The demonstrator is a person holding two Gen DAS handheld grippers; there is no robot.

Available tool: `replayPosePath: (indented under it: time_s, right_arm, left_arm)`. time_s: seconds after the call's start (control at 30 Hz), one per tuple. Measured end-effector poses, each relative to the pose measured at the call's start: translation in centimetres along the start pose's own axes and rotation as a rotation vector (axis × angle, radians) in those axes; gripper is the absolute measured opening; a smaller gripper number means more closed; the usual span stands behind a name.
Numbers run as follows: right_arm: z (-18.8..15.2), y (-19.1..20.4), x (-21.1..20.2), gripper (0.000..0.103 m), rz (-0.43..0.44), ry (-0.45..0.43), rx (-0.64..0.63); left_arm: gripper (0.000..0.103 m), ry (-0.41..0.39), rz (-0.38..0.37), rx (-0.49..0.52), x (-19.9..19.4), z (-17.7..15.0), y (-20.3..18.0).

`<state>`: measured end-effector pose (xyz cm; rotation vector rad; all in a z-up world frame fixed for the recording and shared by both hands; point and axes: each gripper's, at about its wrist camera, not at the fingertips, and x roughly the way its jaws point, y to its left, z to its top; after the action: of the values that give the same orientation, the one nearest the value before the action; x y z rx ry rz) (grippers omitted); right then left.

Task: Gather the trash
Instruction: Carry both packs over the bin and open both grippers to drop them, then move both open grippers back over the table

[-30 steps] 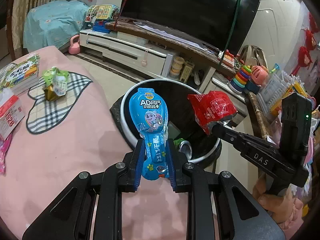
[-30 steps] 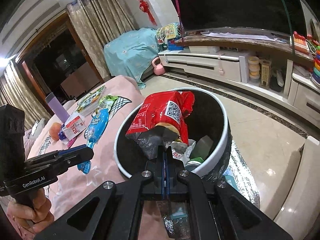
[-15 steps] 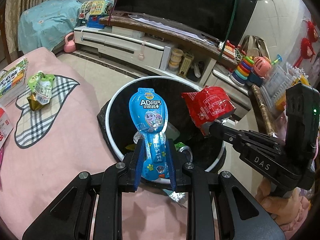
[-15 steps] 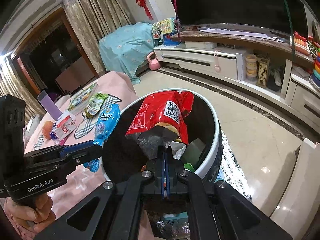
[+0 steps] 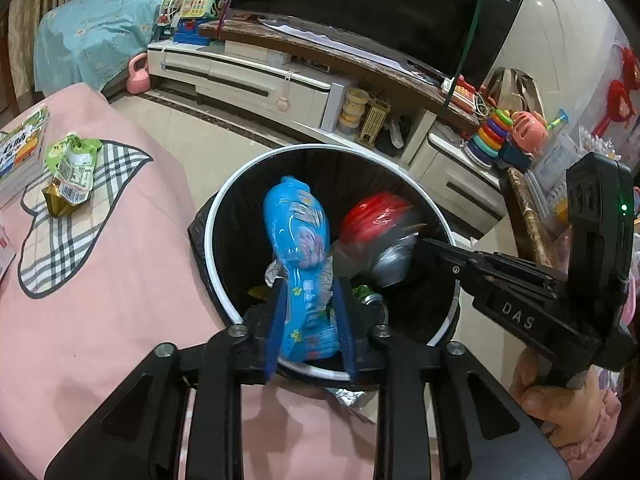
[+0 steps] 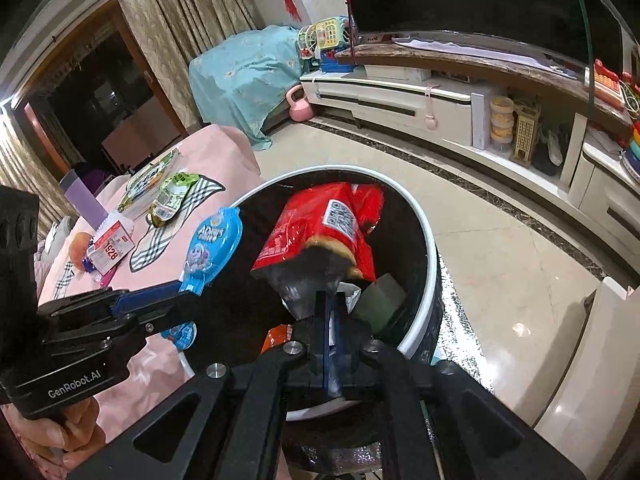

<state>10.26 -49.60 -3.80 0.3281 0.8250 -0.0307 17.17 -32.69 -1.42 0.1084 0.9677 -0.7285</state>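
Observation:
A black trash bin with a white rim (image 5: 320, 146) (image 6: 432, 256) stands below both grippers, several bits of trash inside. My left gripper (image 5: 310, 284) (image 6: 188, 292) hangs over its near edge with jaws opening. The blue snack pouch (image 5: 298, 240) (image 6: 212, 240) stands between the pads, blurred and tilting, with a gap on its right. My right gripper (image 6: 330, 300) (image 5: 424, 242) is over the bin too, its jaws opening a crack. The red snack bag (image 6: 320, 232) (image 5: 376, 220) sits just above the tips, smeared by motion, its silver end slipping free.
A pink-covered table (image 5: 100, 300) lies left of the bin with a green packet (image 5: 70, 172) on a checked mat, books (image 5: 20, 148), a carton (image 6: 110, 246) and a purple cup (image 6: 82, 200). A TV cabinet (image 5: 260, 84) and toys (image 5: 496, 136) stand behind. A hand (image 5: 560, 396) holds each gripper.
Both grippers have moved further over the bin. Their jaws have parted, and the blue pouch and the red bag, held firmly before, now blur and tilt loose.

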Motion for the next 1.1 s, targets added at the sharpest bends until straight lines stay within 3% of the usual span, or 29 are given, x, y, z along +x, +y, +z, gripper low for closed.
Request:
replayPosePath:
  time_s: [0.1, 0.2, 0.33, 0.4, 0.5, 0.8, 1.1]
  right_arm:
    - [0.1, -0.4, -0.4, 0.008, 0.011, -0.015, 0.02]
    - [0.0, -0.6, -1.0, 0.019, 0.02, -0.035, 0.041]
    - [-0.6, -0.1, -2.2, 0.034, 0.039, -0.069, 0.053]
    - [-0.9, 0.4, -2.6, 0.053, 0.054, -0.085, 0.057]
    - [-1.5, 1.8, -3.1, 0.073, 0.087, -0.116, 0.068]
    - [-3.3, 9.1, -2.3, 0.086, 0.188, -0.11, -0.017]
    - [-5.4, 15.7, 1.0, 0.088, 0.254, -0.023, -0.079]
  left_arm:
    - [0.048, -0.019, -0.001, -0.003, -0.5, -0.1, 0.2]
    - [0.049, -0.038, 0.001, -0.01, -1.3, -0.4, 0.5]
    - [0.058, -0.07, 0.009, -0.064, -3.0, -2.1, 2.2]
    - [0.059, -0.082, 0.019, -0.094, -3.8, -2.9, 3.2]
    - [0.06, -0.108, 0.048, -0.156, -5.4, -4.7, 5.5]
    - [0.062, -0.142, 0.13, -0.32, -9.9, -9.7, 12.7]
    - [0.062, -0.178, 0.187, -0.426, -13.8, -13.9, 18.3]
